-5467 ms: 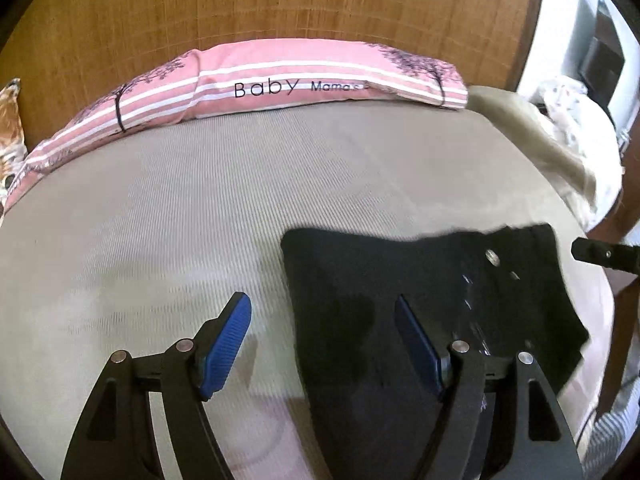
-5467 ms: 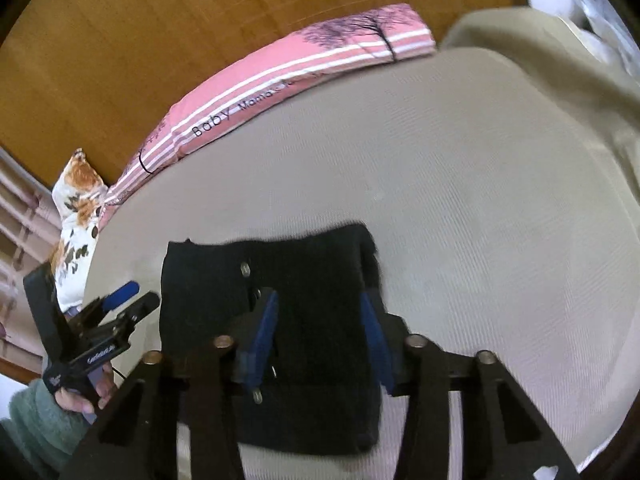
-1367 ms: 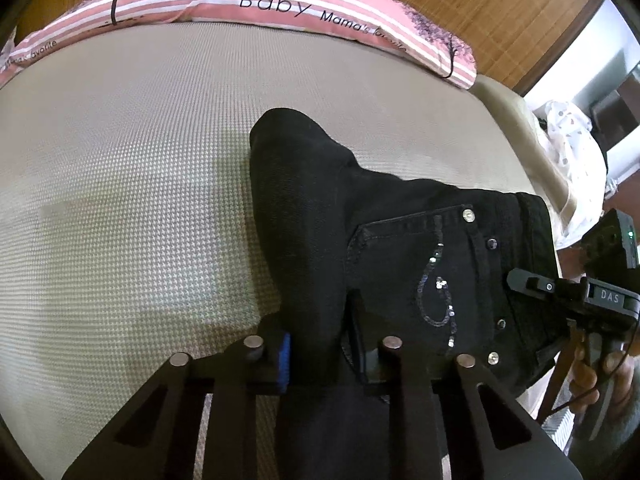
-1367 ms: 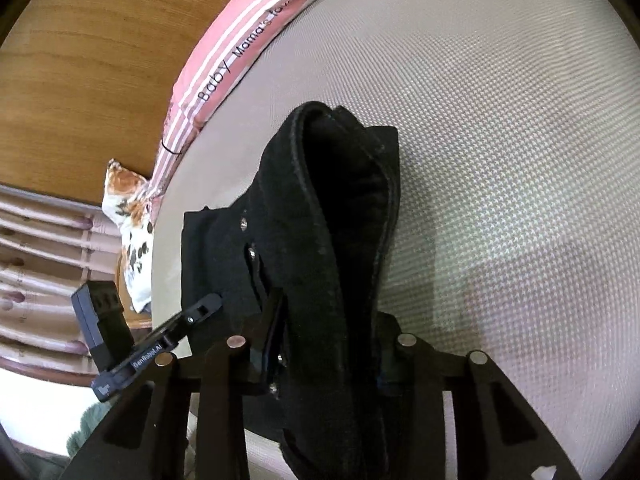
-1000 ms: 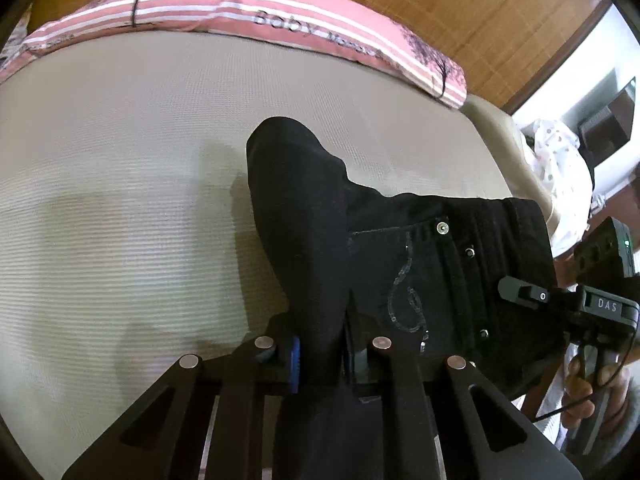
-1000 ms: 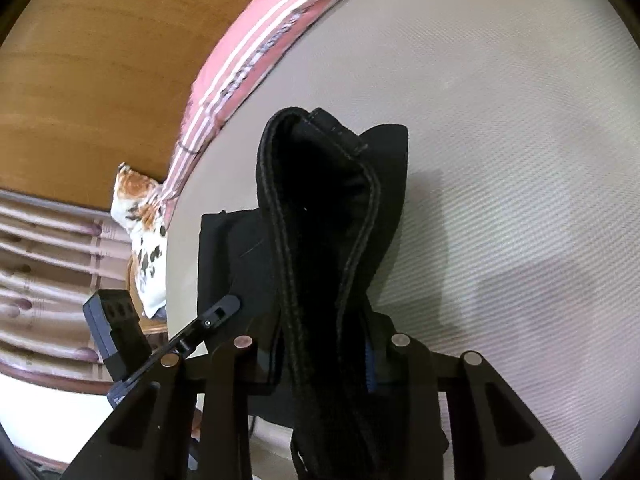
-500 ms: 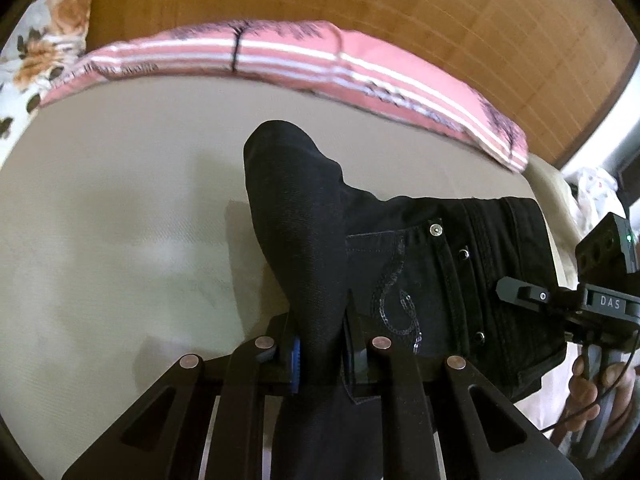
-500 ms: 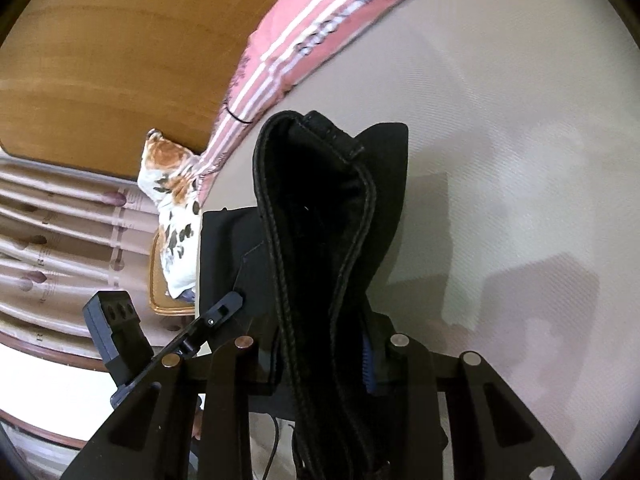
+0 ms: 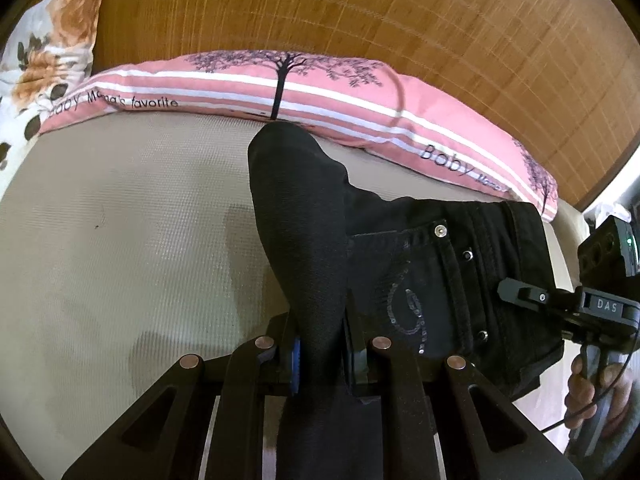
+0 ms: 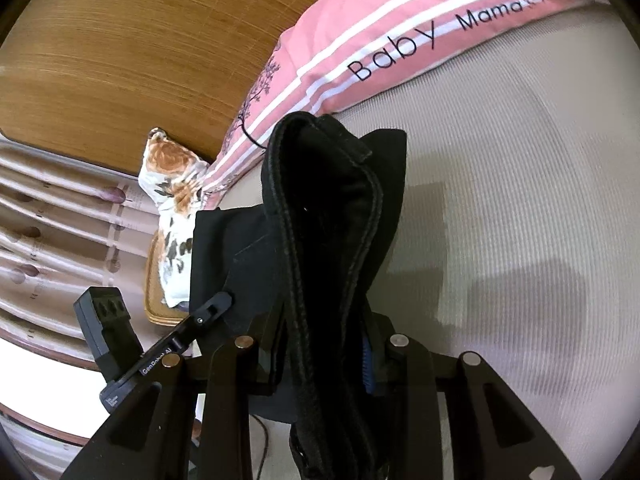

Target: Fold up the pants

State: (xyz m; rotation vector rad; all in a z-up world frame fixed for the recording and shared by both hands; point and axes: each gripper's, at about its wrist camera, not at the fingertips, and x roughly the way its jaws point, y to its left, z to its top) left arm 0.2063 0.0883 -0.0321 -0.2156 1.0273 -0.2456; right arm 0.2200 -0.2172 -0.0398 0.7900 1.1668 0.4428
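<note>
- Wooden headboard [image 9: 360, 32] across the back, warm brown, with a striped curtain [image 10: 60, 224] off to the left in the right wrist view.
- Bed [image 9: 120, 260] under a beige textured cover, filling most of both views, shadowed beside the lifted cloth.
- Long pink pillow [image 9: 320, 92] with white stripes, tree prints and the words "Baby Mama's favorite", lying along the head of the bed against the headboard.
- Floral cushion [image 9: 52, 44], white with orange blooms, at the far left end of the pink pillow.
- Black pants [image 9: 460, 280] on the bed near its right edge in the left wrist view: waistband end with rivets and a sequin swirl on the pocket lying flat, two gathered parts raised off the cover.
- Left gripper [image 9: 320, 354] nearly closed, clamped on a raised fold of the pants that stands up between the blue pads toward the pink pillow.
- Right gripper [image 10: 326, 354] narrowly parted, pinching a thick stitched edge of the pants, bunched upright between the pads.
- Person's hand [image 9: 588, 392] on the handle of the right gripper, at the right edge of the left wrist view.
</note>
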